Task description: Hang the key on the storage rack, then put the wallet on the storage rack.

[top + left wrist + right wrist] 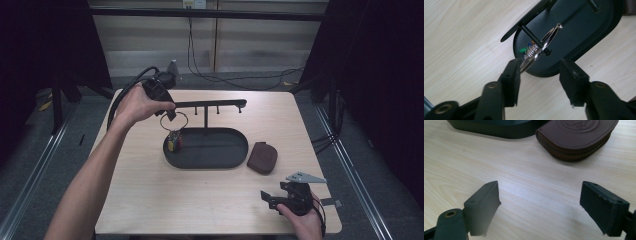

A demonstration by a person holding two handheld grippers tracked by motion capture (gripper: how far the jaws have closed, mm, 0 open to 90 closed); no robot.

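Observation:
A silver key ring [174,121] with a small coloured charm [174,142] hangs from the left peg of a black stand's bar [210,104], above its oval tray [235,162]. My left gripper [169,111] is at the bar's left end, right by the ring. In the left gripper view the ring [541,45] sits on the peg [534,41]. My left gripper [540,68] stands open, and the ring's lower edge lies by the tip of one finger [511,75], not pinched. My right gripper [269,198] rests open near the table's front right edge, nothing between its fingers [484,205].
A brown zipped leather pouch [262,157] lies on the table just right of the tray, and in the right gripper view the pouch [576,137] is ahead of the open jaws. Two more pegs hang from the bar. Cables run across the floor behind the table.

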